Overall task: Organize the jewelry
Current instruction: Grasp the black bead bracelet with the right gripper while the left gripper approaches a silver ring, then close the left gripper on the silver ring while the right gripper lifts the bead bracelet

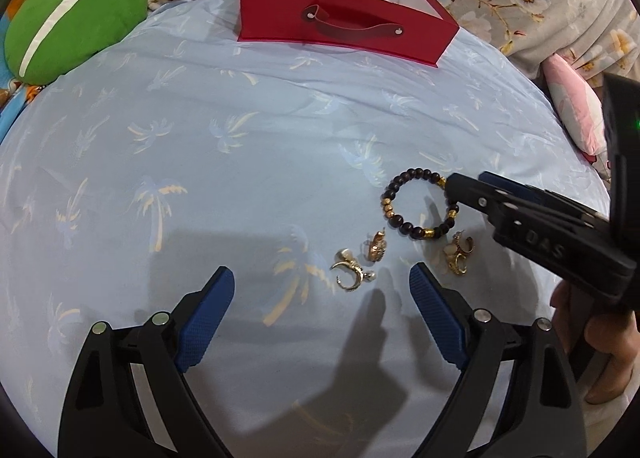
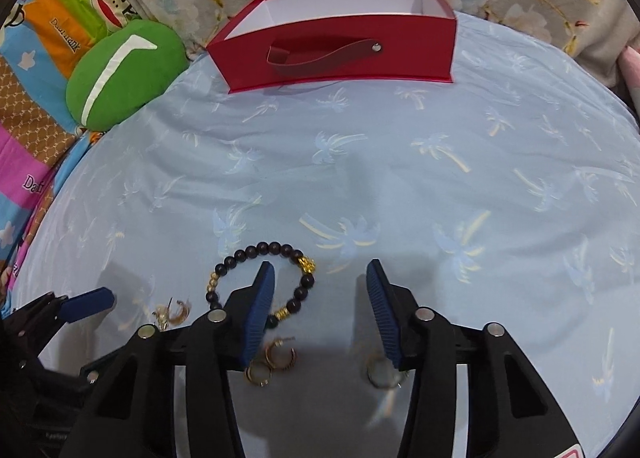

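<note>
Across the bed (image 1: 240,186), a pale blue sheet printed with palm trees carries everything. At its far edge stands an open red box (image 1: 344,34) with a strap handle on its front wall; only white inner walls show, its floor is hidden. A green cushion (image 1: 76,18) sits well to the box's left, off the sheet.

Nearer, the left gripper (image 1: 322,286) hovers released, jaws wide apart, gripping nothing. The right gripper (image 2: 322,282) is also spread wide: its left finger sits inside the ring of the bead bracelet (image 2: 260,250), covering part of it, and its right finger stands outside. Whether either finger touches the beads cannot be told.

The bracelet, dark beads with a few gold ones, lies flat on the sheet, well apart from the box. Just beside it lie small gold earrings (image 1: 352,272) in loose clusters; one pair (image 1: 460,254) sits near the right gripper. Their shapes are hard to make out, and one by the right finger is blurred.
</note>
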Demonstrator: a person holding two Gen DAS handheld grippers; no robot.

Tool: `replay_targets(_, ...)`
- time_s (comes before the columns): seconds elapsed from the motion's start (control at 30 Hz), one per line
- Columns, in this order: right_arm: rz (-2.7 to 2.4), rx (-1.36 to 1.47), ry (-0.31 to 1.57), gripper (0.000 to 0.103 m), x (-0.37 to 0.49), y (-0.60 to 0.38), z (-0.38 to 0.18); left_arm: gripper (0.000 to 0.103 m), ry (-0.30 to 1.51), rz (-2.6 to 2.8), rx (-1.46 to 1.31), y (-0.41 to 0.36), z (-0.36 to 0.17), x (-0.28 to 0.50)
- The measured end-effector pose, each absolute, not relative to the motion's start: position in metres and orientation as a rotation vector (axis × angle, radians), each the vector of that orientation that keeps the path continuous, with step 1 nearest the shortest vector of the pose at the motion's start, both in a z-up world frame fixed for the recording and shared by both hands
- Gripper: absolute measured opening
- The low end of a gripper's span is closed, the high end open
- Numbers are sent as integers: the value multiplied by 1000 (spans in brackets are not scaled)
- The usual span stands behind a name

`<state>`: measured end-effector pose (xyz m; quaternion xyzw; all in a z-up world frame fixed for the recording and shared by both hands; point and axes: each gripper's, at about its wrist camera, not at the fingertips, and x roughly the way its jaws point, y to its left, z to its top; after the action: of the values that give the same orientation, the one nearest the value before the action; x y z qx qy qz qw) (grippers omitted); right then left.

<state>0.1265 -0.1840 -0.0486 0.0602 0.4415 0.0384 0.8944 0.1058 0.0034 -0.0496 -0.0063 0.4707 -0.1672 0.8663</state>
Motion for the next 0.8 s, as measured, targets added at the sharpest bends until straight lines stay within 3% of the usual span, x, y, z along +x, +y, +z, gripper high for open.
replay_targets(0.17,52,43,926,21,135,-169,-56,87,989,-354,-25,7,-51,105)
replay_targets(0.2,48,22,925,9,135,-167,-56,87,989,-356,-25,7,-51,105)
replay_targets(0.23,55,23,926,7,136,-167,-56,87,989,-361,-25,7,-51,105)
replay_targets(0.8,-167,157,755,7,74,-268,15,87,937,-525,16,-49,-26,88)
